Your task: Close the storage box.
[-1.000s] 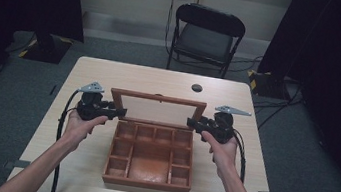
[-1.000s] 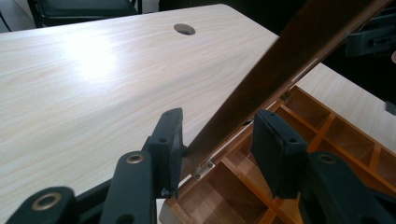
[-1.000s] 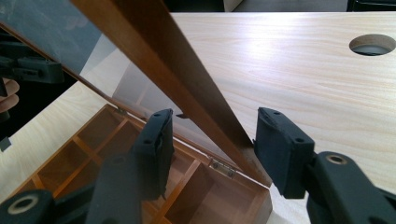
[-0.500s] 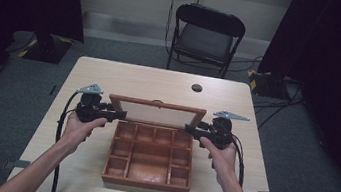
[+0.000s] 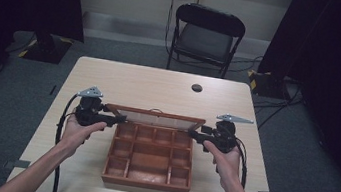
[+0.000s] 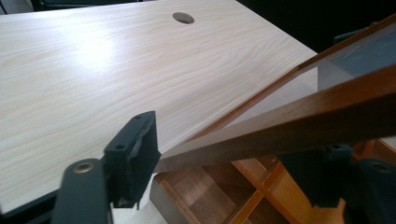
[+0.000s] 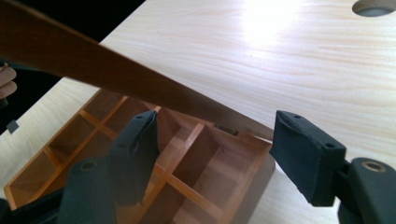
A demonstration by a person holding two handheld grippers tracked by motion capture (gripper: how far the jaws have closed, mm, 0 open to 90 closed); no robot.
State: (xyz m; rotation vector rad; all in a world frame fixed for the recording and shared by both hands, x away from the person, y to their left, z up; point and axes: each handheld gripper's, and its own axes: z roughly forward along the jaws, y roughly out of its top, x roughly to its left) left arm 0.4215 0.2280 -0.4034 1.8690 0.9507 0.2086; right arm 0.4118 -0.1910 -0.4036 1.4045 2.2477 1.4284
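Note:
A brown wooden box [image 5: 145, 184] with several compartments sits on the table's near half. Its glass-paned lid [image 5: 155, 119] is hinged at the back and leans forward over the box, partly lowered. My left gripper [image 5: 120, 118] is at the lid's left edge and my right gripper [image 5: 193, 133] at its right edge. In the left gripper view the lid's frame [image 6: 303, 112] runs across my left gripper [image 6: 224, 163], whose jaws stand wide apart. In the right gripper view the lid [image 7: 93, 70] hangs above my right gripper [image 7: 219, 149], also wide apart, over the compartments [image 7: 187, 186].
The pale wooden table [image 5: 149, 85] has a round cable hole [image 5: 197, 87] at the back centre. A black folding chair [image 5: 207, 35] stands behind the table. Cables trail from both grippers off the front edge.
The lid has tipped from nearly upright down toward the box. Both grippers have moved lower and nearer with it.

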